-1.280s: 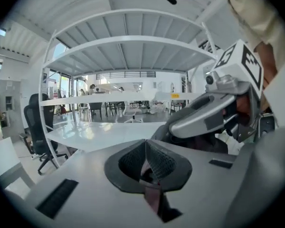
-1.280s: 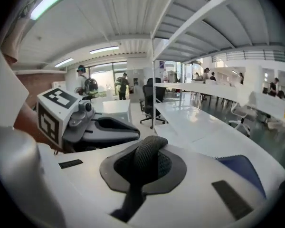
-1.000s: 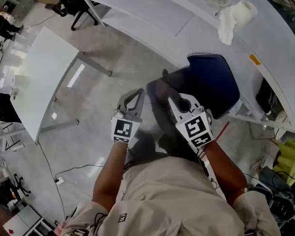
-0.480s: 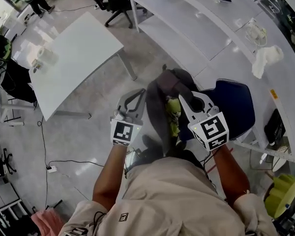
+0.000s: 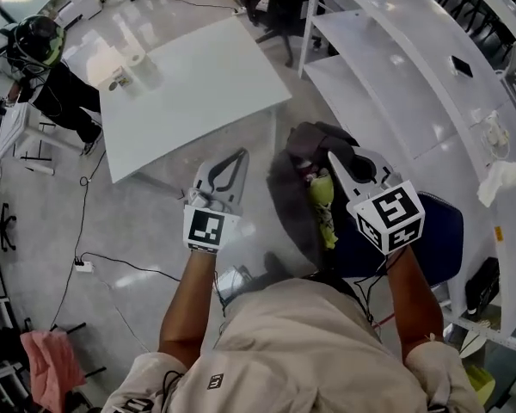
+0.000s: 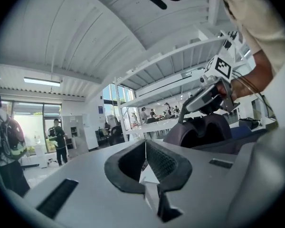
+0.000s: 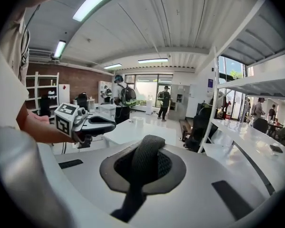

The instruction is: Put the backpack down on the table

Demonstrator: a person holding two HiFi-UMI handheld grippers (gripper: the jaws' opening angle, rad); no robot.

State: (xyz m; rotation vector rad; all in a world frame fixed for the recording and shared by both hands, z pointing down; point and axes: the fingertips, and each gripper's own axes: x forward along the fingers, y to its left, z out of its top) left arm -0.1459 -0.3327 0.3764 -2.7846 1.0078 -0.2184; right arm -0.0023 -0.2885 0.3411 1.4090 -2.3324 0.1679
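Left gripper: I am holding it out level ahead of me with its jaws pressed together on nothing. It is riding just beside the load without touching it, and I judge it is being kept free to steady the bag when it lands.
Table: The white top is lying ahead and to the left, well apart from both grippers. A paper roll is standing near its far corner, so most of the surface is offering bare room.
Backpack: The dark grey bag is hanging in the air over the floor, between the two grippers and not on the table. It is drooping long and slack because its only support is at the top.
Yellow-green item: It is dangling on the side of the bag that faces my right hand; I cannot tell what it is.
Right gripper: Its jaws are clamping the backpack's dark woven strap, which is looping up between the pads and trailing down below them. This one pinch is carrying the whole weight.
Blue chair: It is sitting under my right forearm, beside the white shelving.
Step in hand: I am reading this as the carry, with the set-down not yet begun.
Risk: The bag is likely to swing, since it is hanging from a single strap.
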